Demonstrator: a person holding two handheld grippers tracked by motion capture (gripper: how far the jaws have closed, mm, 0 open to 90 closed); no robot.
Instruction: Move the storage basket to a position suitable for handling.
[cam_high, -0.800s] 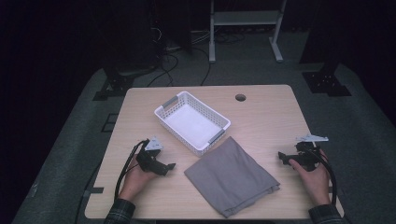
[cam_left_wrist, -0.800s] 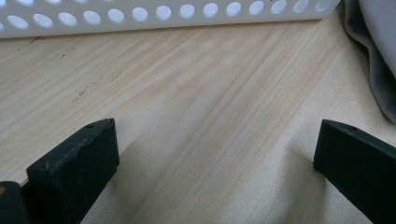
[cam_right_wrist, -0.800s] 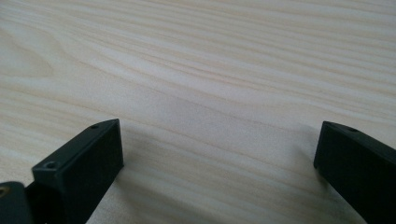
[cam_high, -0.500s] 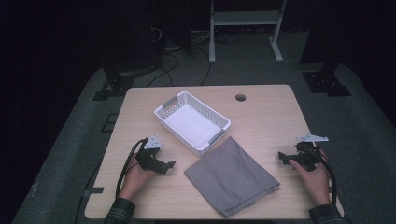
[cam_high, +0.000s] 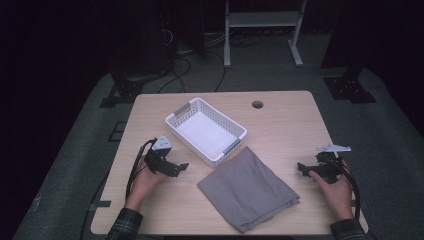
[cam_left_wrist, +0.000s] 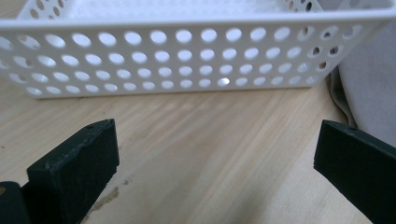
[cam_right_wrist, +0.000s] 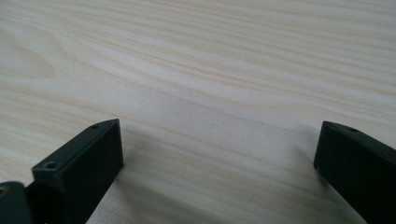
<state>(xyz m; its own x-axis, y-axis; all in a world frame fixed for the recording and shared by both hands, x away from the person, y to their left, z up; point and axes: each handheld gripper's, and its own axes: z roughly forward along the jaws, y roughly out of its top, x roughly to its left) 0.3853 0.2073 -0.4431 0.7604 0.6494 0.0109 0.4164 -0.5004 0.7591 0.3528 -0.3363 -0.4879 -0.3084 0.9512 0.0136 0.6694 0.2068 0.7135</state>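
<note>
Nothing had shifted in the last moment — both tongs, left (cam_high: 181, 167) and right (cam_high: 301, 167), rested released on the pale wooden table (cam_high: 285, 125), flanking the untouched folded grey cloth (cam_high: 247, 190) beside the white perforated plastic basket (cam_high: 186, 108) — work not yet begun.

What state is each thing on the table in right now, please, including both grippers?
Basket: upright, empty, set at an angle on the table.
Cloth: folded, lying flat, one corner by the basket.
Left gripper: jaws open, holding nothing, facing the basket wall.
Right gripper: jaws open, holding nothing, over bare table.
</note>
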